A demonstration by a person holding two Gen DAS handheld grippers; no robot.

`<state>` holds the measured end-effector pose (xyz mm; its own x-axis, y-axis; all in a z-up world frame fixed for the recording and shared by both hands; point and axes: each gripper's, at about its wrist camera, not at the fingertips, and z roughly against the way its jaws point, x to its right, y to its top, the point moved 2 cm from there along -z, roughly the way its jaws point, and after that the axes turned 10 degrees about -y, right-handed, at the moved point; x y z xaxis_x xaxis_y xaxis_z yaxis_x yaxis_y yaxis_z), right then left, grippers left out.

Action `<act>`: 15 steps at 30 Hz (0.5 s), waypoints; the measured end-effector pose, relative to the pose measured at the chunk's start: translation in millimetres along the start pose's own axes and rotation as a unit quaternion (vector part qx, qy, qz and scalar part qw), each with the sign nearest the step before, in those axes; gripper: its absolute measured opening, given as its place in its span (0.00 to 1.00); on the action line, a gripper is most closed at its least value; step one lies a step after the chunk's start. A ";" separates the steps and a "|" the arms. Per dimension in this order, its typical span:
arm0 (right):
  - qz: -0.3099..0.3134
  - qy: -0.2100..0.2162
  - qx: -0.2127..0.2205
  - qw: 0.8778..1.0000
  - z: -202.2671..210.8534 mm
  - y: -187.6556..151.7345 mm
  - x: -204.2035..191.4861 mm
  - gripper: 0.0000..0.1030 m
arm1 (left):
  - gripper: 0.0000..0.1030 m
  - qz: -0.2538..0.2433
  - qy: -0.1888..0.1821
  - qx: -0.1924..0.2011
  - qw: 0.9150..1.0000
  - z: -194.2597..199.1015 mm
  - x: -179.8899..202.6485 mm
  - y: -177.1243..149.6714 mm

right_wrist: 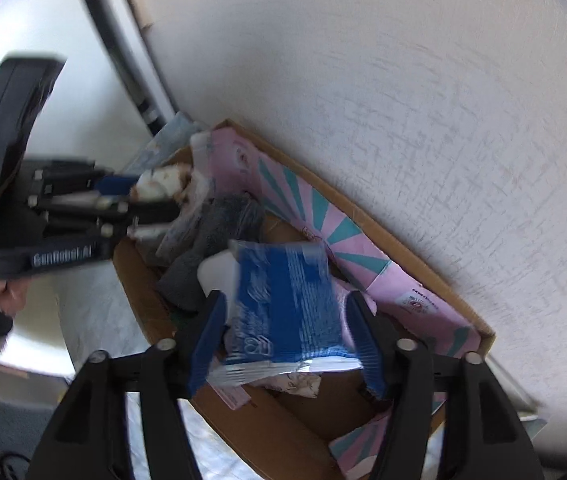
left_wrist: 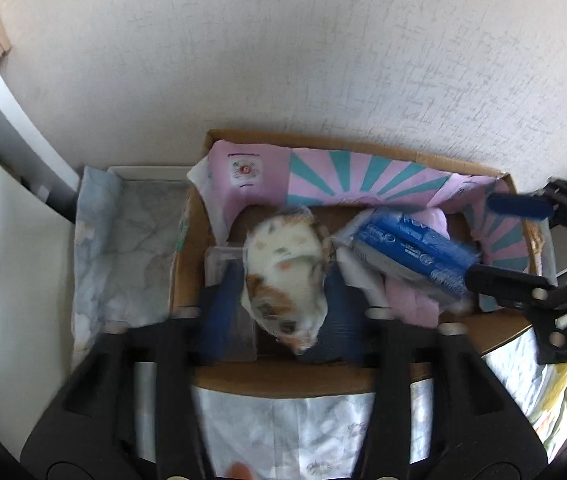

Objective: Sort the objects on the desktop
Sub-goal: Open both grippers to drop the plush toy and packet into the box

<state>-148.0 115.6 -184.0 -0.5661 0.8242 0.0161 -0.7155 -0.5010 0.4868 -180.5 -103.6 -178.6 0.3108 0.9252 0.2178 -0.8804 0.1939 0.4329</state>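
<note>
A cardboard box (left_wrist: 283, 384) lined with pink and teal paper (left_wrist: 363, 176) stands against the wall. My left gripper (left_wrist: 283, 292) is over it, its blue fingers (left_wrist: 223, 304) shut on a calico cat plush (left_wrist: 283, 268) in clear wrap. My right gripper (right_wrist: 291, 332) is wide open around a blue and white packet (right_wrist: 287, 304) lying in the box (right_wrist: 251, 432); its fingers (right_wrist: 207, 340) stand apart from the packet's sides. The packet also shows in the left wrist view (left_wrist: 407, 256), with the right gripper (left_wrist: 499, 240) at its end. The left gripper (right_wrist: 123, 200) and plush (right_wrist: 163, 184) show in the right wrist view.
A white tray (left_wrist: 131, 248) lined with marbled paper sits left of the box. A grey cloth (right_wrist: 219, 232) and pink items (left_wrist: 407, 300) lie inside the box. The textured white wall (left_wrist: 283, 60) rises right behind. A patterned tablecloth (left_wrist: 303, 432) covers the table.
</note>
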 end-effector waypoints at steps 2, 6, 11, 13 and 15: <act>-0.022 -0.006 0.015 1.000 7.7 -1.3 4.3 0.79 | 1.00 -0.009 0.002 0.023 1.000 7.1 1.1 -1.8; -0.035 -0.024 0.035 0.998 26.0 -11.4 4.7 0.80 | 1.00 -0.012 -0.009 0.033 0.999 15.0 3.4 -5.2; -0.035 -0.049 0.033 0.998 28.5 -22.6 -3.7 0.80 | 1.00 -0.021 -0.027 0.046 0.998 23.0 18.9 -6.6; -0.007 -0.078 0.033 0.996 29.8 -24.2 -13.3 0.80 | 1.00 -0.026 -0.038 0.053 0.998 42.6 27.4 -6.6; -0.003 -0.089 0.034 0.995 35.6 -24.8 -15.6 0.80 | 1.00 -0.027 -0.045 0.056 0.997 49.3 37.2 -7.8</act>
<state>-106.9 124.5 -165.3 -0.4758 0.8640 0.1644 -0.6864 -0.4817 0.5448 -144.4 -86.8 -130.8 0.3931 0.8798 0.2672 -0.8169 0.2008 0.5407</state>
